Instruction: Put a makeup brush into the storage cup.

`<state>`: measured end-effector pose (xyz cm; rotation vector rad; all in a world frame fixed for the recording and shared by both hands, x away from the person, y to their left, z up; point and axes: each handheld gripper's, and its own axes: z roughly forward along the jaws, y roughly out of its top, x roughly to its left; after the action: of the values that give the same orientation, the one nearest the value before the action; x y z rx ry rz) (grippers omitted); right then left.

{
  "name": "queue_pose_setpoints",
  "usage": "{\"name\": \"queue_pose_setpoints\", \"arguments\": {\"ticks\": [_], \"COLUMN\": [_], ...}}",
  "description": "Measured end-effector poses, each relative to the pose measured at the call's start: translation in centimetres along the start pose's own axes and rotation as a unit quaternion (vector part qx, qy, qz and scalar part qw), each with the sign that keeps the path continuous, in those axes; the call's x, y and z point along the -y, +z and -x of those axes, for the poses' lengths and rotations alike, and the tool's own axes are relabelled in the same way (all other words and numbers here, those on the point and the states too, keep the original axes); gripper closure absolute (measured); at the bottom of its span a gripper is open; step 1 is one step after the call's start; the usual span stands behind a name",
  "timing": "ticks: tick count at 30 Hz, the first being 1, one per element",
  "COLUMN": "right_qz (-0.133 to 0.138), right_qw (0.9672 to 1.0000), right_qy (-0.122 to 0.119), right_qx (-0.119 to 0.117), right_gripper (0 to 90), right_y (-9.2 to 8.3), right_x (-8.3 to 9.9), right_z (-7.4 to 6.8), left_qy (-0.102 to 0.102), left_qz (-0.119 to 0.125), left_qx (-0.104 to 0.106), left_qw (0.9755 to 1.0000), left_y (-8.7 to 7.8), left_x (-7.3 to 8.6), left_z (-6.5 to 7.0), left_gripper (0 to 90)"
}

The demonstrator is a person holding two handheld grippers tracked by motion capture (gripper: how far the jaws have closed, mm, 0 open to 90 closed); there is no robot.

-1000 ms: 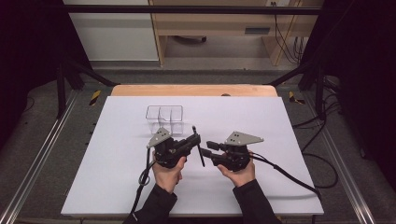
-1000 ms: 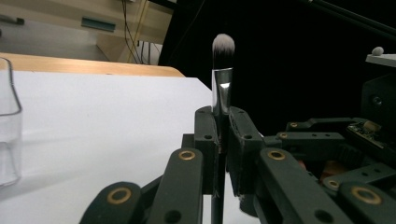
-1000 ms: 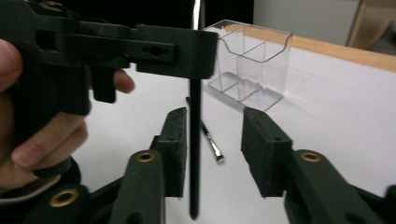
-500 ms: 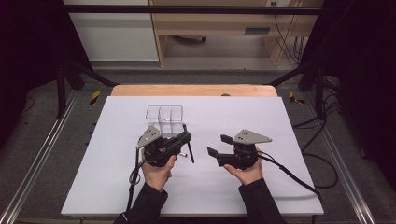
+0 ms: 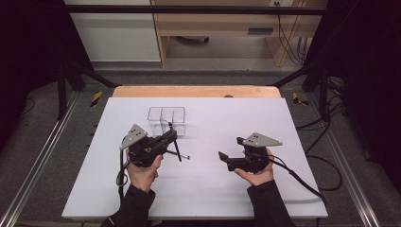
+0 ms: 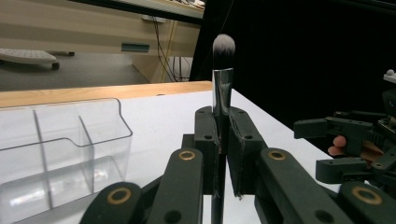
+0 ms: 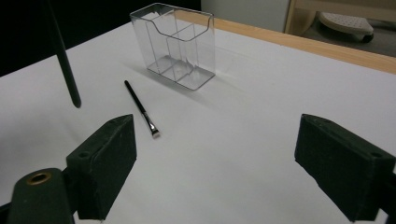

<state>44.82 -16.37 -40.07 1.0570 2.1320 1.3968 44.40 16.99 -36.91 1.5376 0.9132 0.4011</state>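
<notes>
My left gripper (image 5: pixel 173 135) (image 6: pixel 223 122) is shut on a makeup brush (image 5: pixel 176 147) (image 6: pixel 222 70) with a silver ferrule and white-tipped bristles. The brush stands upright in the jaws, and its dark handle (image 7: pixel 64 60) hangs below them above the table. The clear three-part organizer (image 5: pixel 166 120) (image 6: pixel 60 149) (image 7: pixel 175 44) stands just beyond this gripper. A thin black brush (image 5: pixel 186 156) (image 7: pixel 140 108) lies flat on the table in front of the organizer. My right gripper (image 5: pixel 221 158) (image 7: pixel 217 149) is off to the right; its jaws have just been opening and hold nothing.
The white table top (image 5: pixel 283 137) has a wooden strip (image 5: pixel 194 91) along its far edge. Metal frame rails (image 5: pixel 42 156) run along both sides. Cables trail from both grippers toward the near edge.
The right gripper's jaws have opened off the makeup brush and it has drawn away to the right. The left gripper has carried the brush left, toward the organizer.
</notes>
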Motion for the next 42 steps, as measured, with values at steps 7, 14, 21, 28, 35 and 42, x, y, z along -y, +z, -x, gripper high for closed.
{"name": "queue_pose_setpoints", "arguments": {"ticks": [7, 14, 21, 28, 35, 42], "right_qz": [-0.001, 0.000, -0.001, -0.006, -0.009, -0.013], "right_qw": [0.9997, 0.9993, 0.9988, 0.9984, 0.9981, 0.9978], "right_qy": [0.004, 0.011, 0.020, 0.025, 0.030, 0.035], "right_qx": [0.022, 0.035, 0.046, 0.050, 0.053, 0.055], "right_gripper": [7.5, 6.2, 5.0, 3.3, 2.8, 2.6], "right_y": [-0.5, -1.2, -1.8, -2.1, -2.2, -2.2], "right_x": [0.4, 0.8, 1.4, 1.9, 2.3, 2.7], "right_z": [0.5, 1.0, 1.6, 1.9, 2.1, 2.3], "left_qy": [0.008, 0.010, 0.017, 0.017, 0.033, 0.036], "left_qz": [-0.003, -0.004, -0.002, 0.000, -0.005, -0.006], "left_qx": [-0.010, -0.019, -0.033, -0.039, -0.048, -0.051], "left_qw": [0.9999, 0.9998, 0.9993, 0.9991, 0.9983, 0.9980], "left_y": [-0.7, -1.2, -1.7, -1.9, -1.8, -1.3], "left_x": [-0.7, -1.3, -2.2, -3.2, -4.1, -4.9], "left_z": [-0.6, -1.4, -2.1, -2.7, -3.0, -3.4], "left_gripper": [82.5, 82.5, 82.5, 82.5, 82.6, 82.5]}}
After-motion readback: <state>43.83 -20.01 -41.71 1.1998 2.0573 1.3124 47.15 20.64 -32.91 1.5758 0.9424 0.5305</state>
